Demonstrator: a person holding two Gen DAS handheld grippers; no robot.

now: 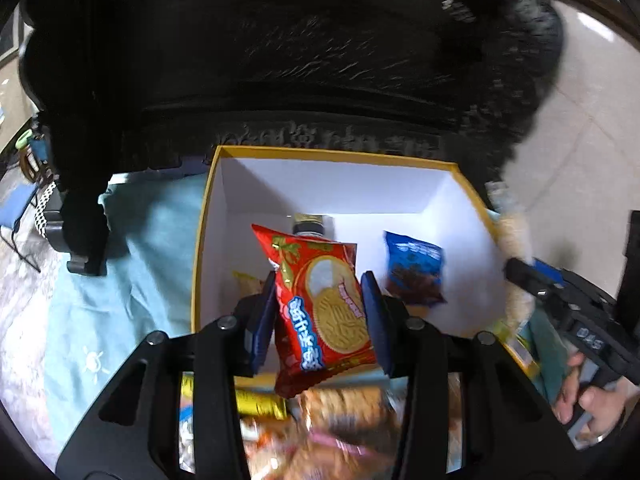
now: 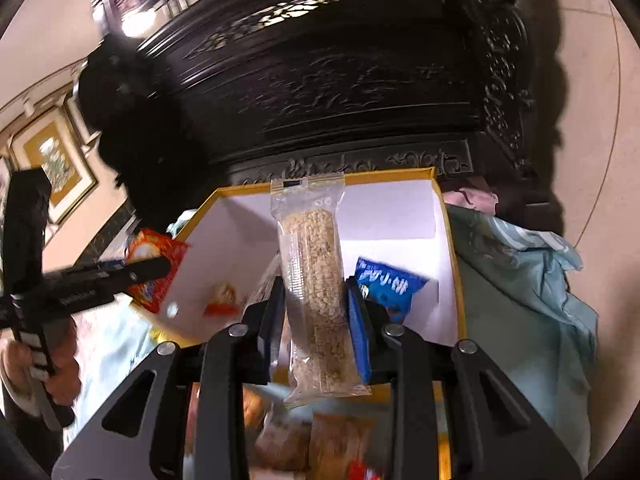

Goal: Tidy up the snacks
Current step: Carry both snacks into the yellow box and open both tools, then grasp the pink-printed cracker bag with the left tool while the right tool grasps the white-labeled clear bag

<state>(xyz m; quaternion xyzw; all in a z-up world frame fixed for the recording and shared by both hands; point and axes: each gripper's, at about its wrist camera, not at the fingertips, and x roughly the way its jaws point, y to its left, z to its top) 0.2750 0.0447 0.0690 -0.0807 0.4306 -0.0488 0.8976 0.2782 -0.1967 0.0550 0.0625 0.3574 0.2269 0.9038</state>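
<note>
My left gripper (image 1: 320,304) is shut on a red biscuit packet (image 1: 326,312) and holds it over the near edge of a yellow-rimmed white box (image 1: 336,154). In the box lie a blue snack packet (image 1: 414,268), a dark-capped bottle (image 1: 308,226) and a yellowish packet (image 1: 248,284). My right gripper (image 2: 314,304) is shut on a clear-wrapped oat bar (image 2: 316,292), upright above the same box (image 2: 400,216). The blue packet (image 2: 384,284) shows behind its right finger. Each gripper appears in the other's view, the right gripper (image 1: 532,280) at the box's right and the left gripper (image 2: 132,272) at its left.
Loose snacks (image 1: 340,420) lie blurred under the left gripper in front of the box, with a gold packet (image 1: 260,404) among them. A teal cloth (image 1: 132,260) covers the surface. A dark carved cabinet (image 2: 340,80) rises right behind the box. A hand (image 1: 596,404) grips the right tool.
</note>
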